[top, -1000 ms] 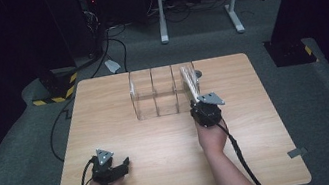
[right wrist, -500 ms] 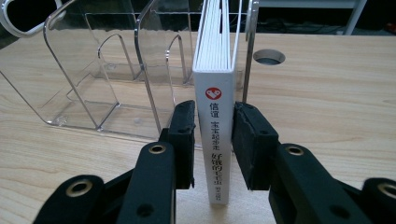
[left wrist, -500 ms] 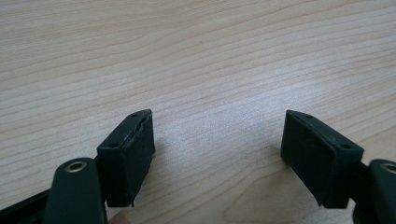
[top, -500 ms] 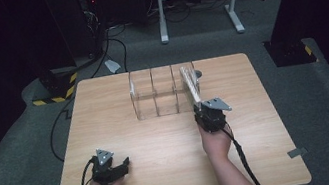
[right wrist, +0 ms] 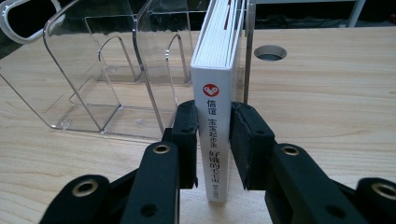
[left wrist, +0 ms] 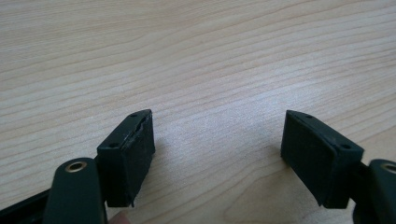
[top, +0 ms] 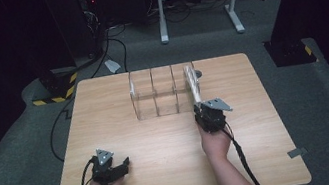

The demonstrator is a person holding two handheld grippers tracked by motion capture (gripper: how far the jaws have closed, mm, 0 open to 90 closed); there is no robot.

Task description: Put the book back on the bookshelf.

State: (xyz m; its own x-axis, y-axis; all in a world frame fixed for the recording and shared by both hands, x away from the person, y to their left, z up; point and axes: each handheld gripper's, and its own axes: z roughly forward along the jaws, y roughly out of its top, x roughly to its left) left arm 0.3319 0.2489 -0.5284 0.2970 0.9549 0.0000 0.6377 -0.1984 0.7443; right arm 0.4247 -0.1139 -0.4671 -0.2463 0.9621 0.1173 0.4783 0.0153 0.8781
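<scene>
With the right gripper [right wrist: 212, 144] just closed and clamped on the spine of the white book [right wrist: 215, 112], upright in the clear rack's [right wrist: 100, 84] end slot, and the left gripper [left wrist: 217, 154] held apart on the table [left wrist: 196, 56], the light rack could be dragged along if the book is pulled crookedly.

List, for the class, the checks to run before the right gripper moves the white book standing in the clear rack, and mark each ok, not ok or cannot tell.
1. The right gripper has just been closing; its pads press both covers of the book: ok.
2. Book stands upright, spine toward the gripper: ok.
3. Book sits in the end slot of the clear rack, beside a divider: ok.
4. Rack will stay put when the book slides: cannot tell.
5. Left gripper open, nothing between its jaws, resting low over the table away from the rack: ok.
</scene>
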